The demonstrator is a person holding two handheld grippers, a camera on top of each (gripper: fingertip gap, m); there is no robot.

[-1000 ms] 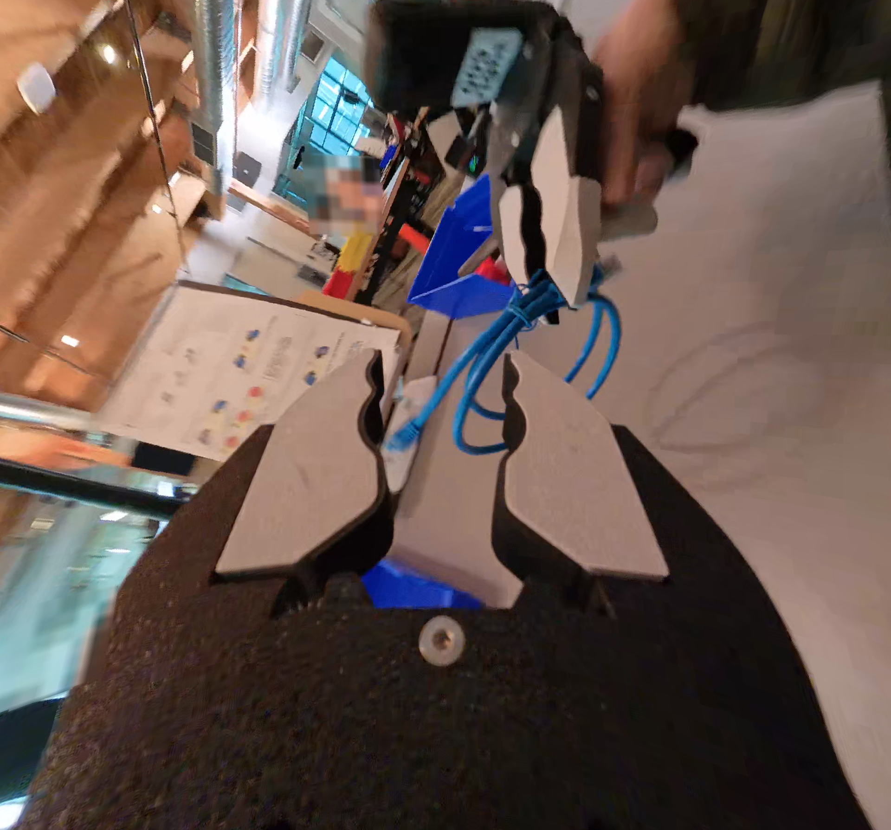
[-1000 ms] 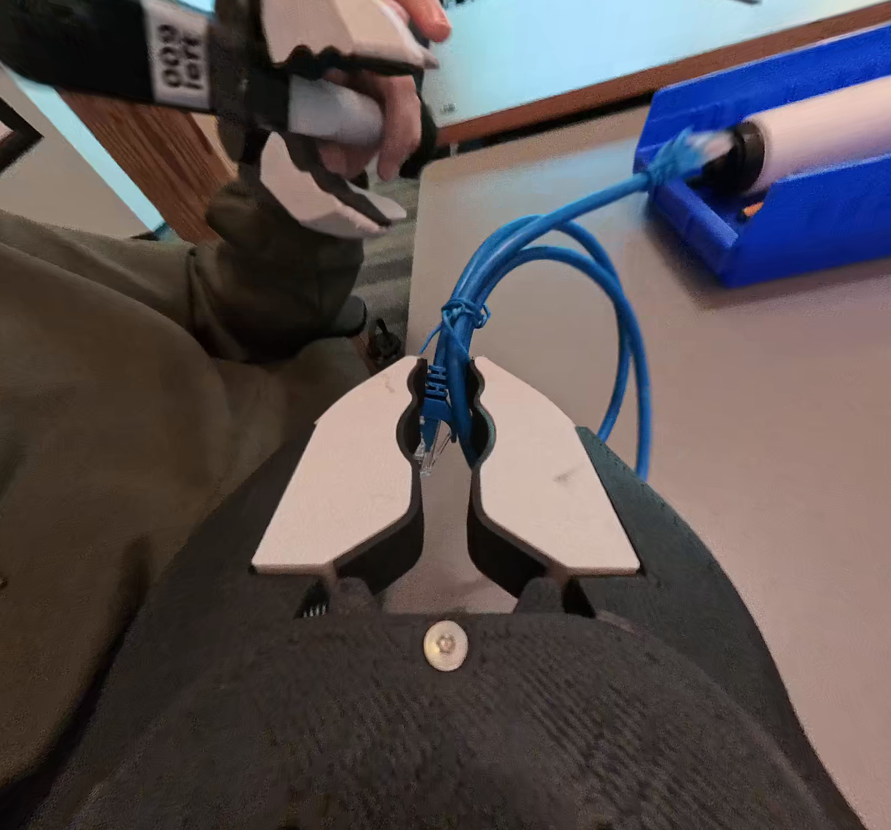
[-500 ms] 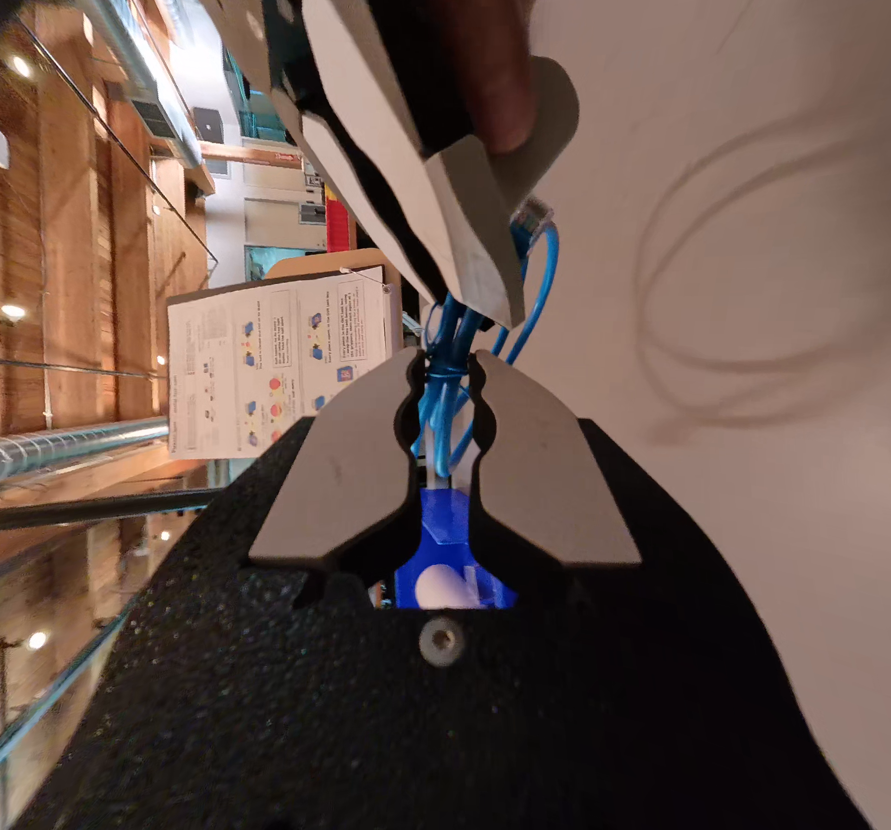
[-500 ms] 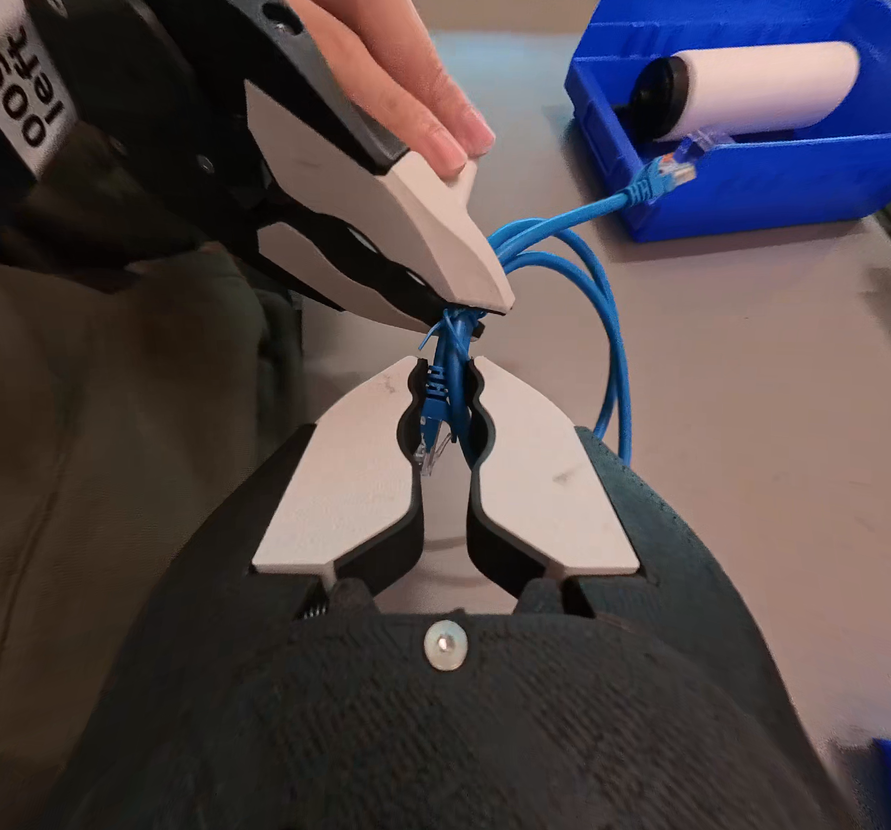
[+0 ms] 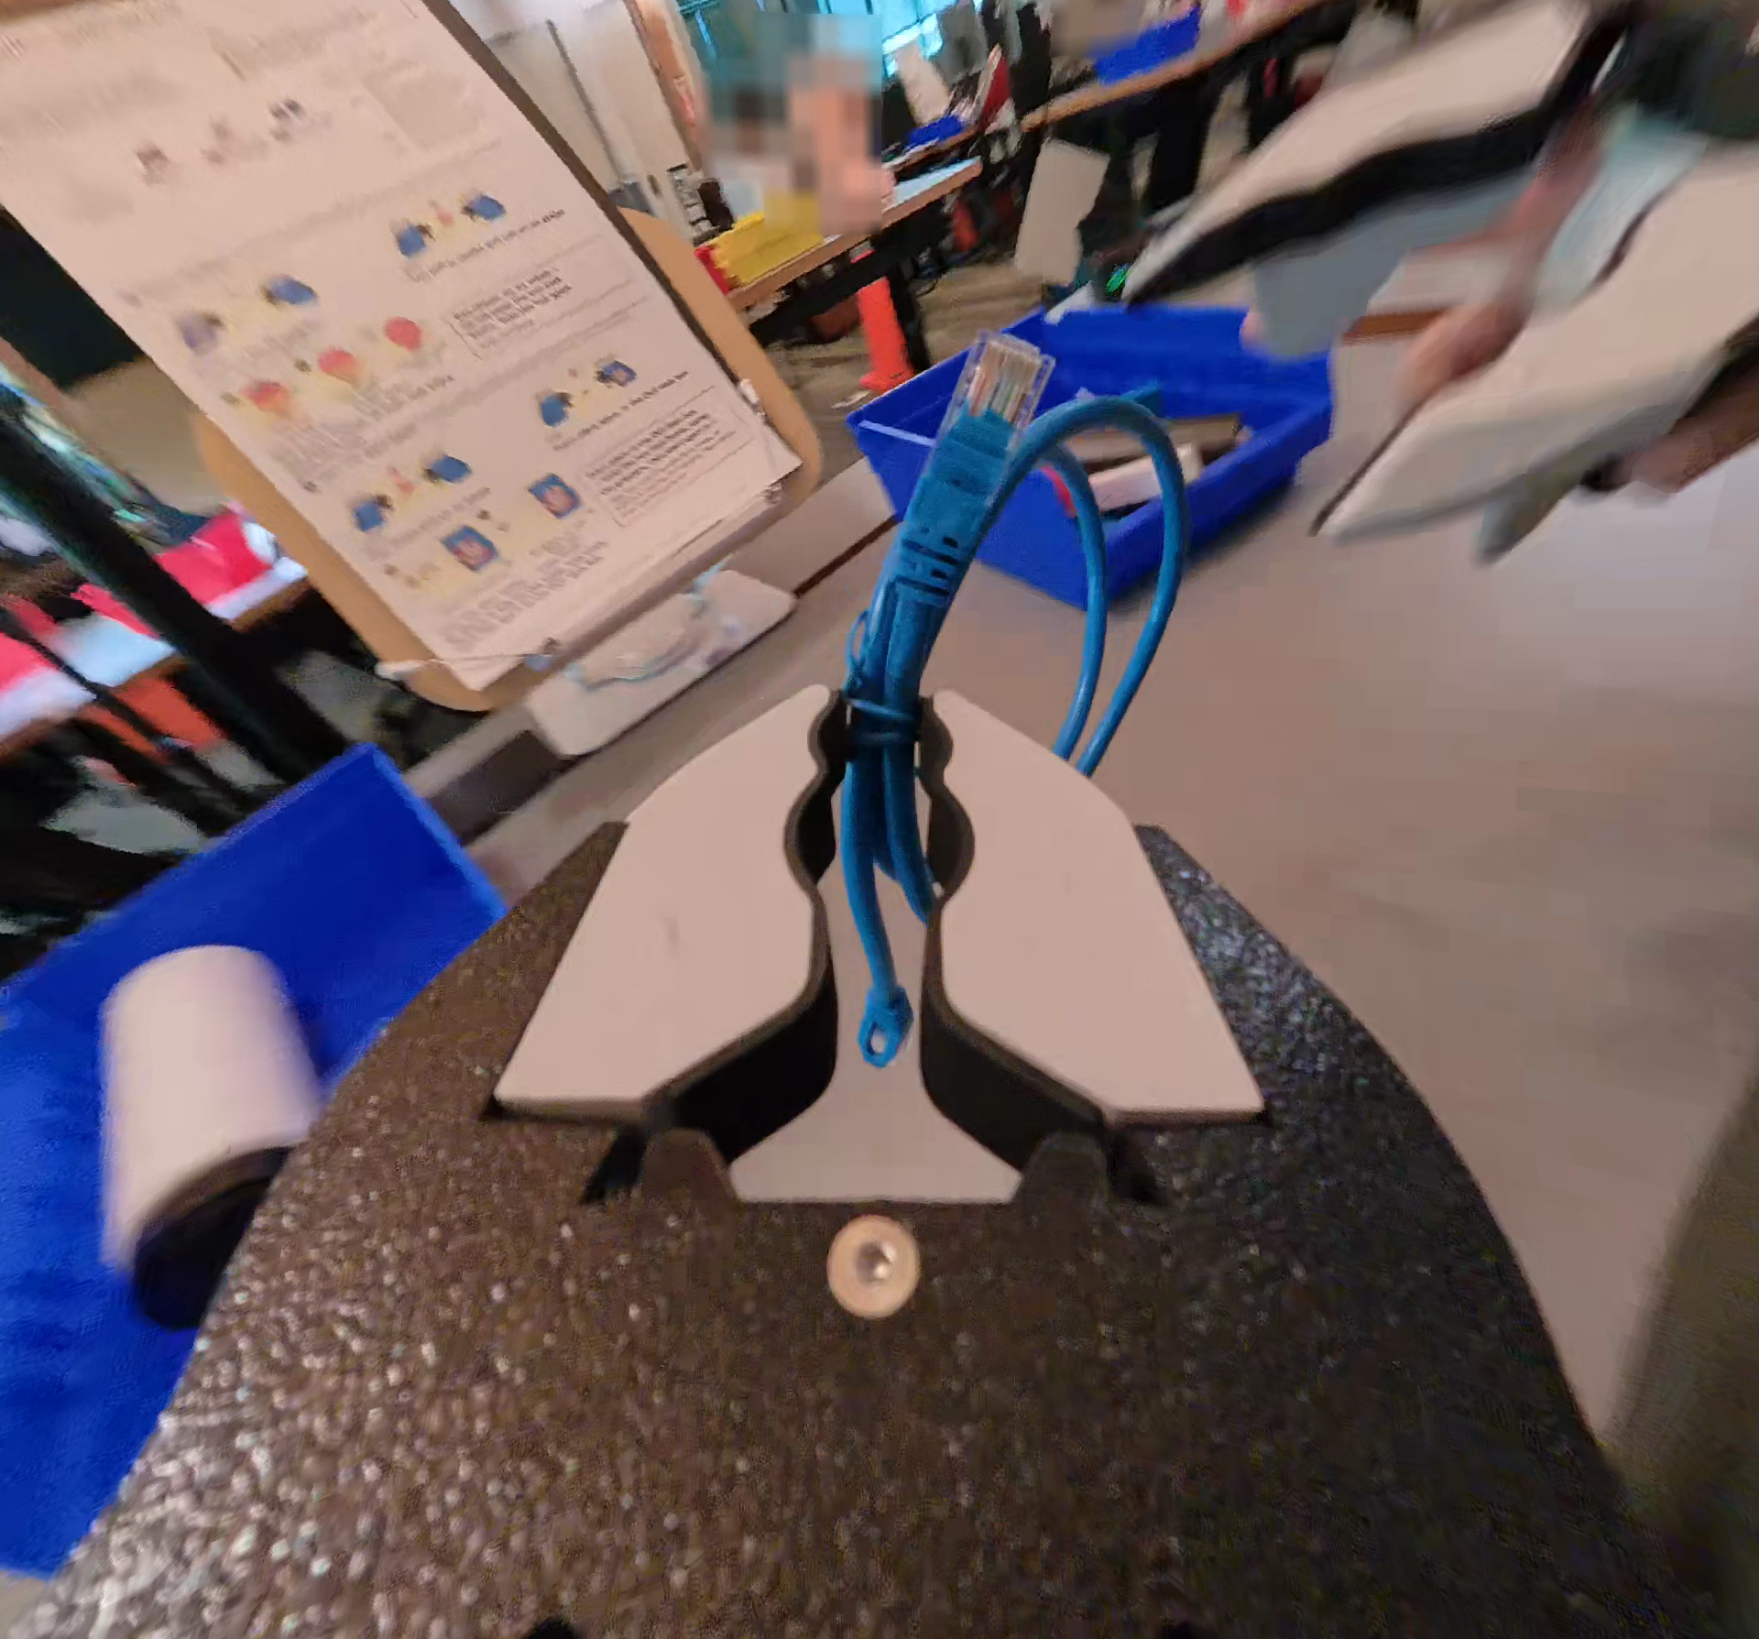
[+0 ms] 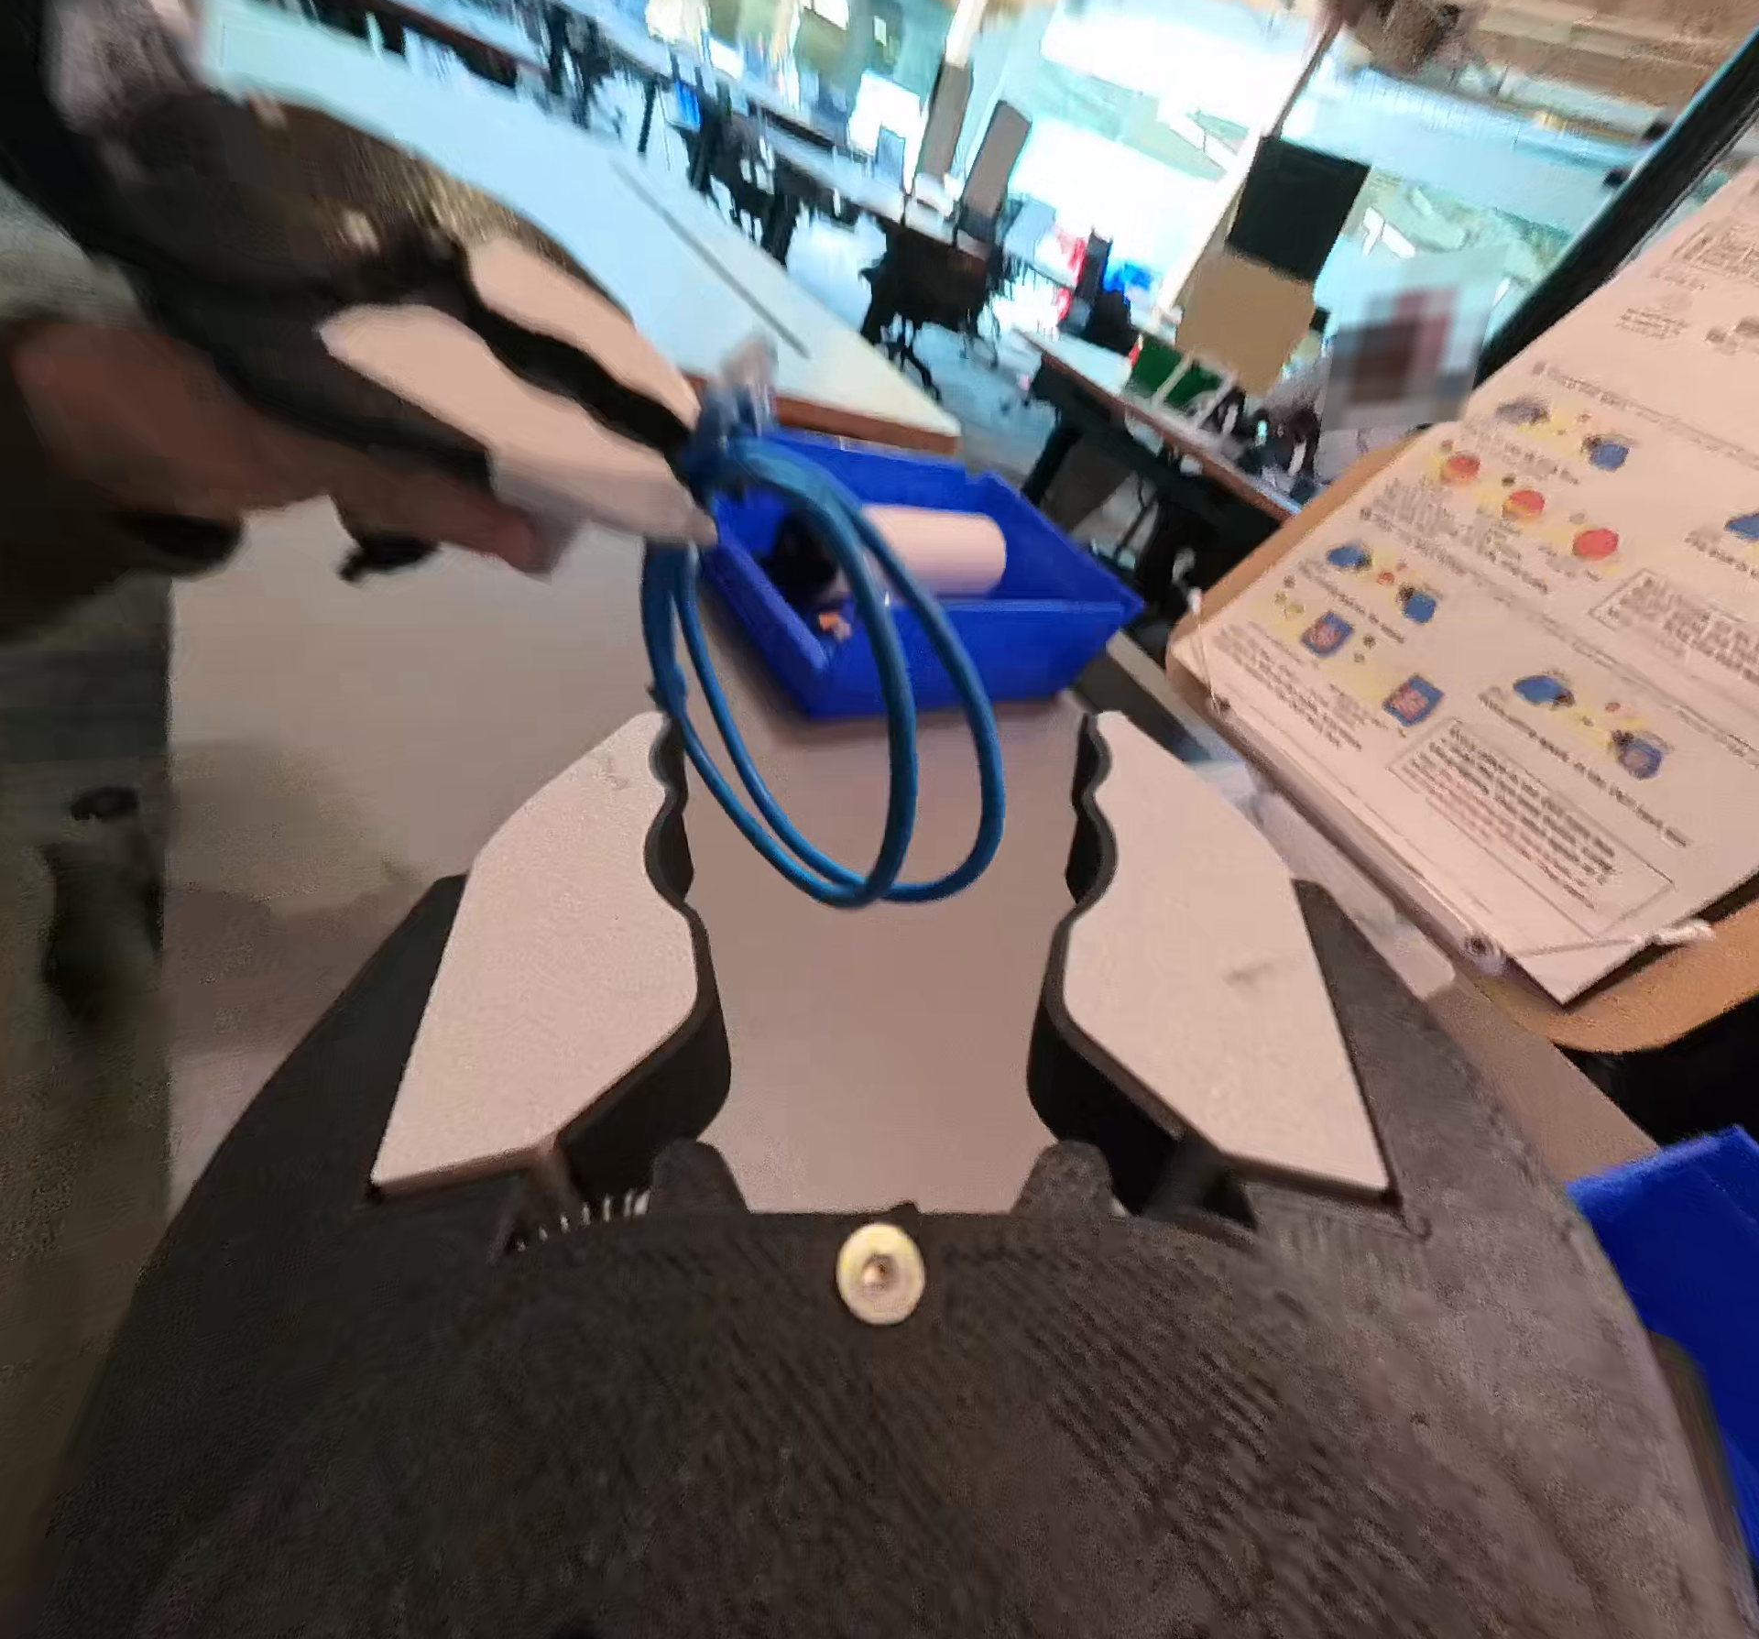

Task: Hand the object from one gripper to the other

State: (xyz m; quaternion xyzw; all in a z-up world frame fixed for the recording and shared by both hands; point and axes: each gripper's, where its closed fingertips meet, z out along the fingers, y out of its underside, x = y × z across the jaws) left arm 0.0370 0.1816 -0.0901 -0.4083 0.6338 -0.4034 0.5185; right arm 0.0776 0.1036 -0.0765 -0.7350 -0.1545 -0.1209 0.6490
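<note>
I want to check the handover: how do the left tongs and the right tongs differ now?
The left tongs are shut on the blue network cable; the right tongs are open and hold nothing. Both have grey fingers on a black body.

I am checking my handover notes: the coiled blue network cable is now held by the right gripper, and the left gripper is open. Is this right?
No, reversed. The left wrist view shows the left gripper shut on the blue network cable; the right gripper is open.
</note>
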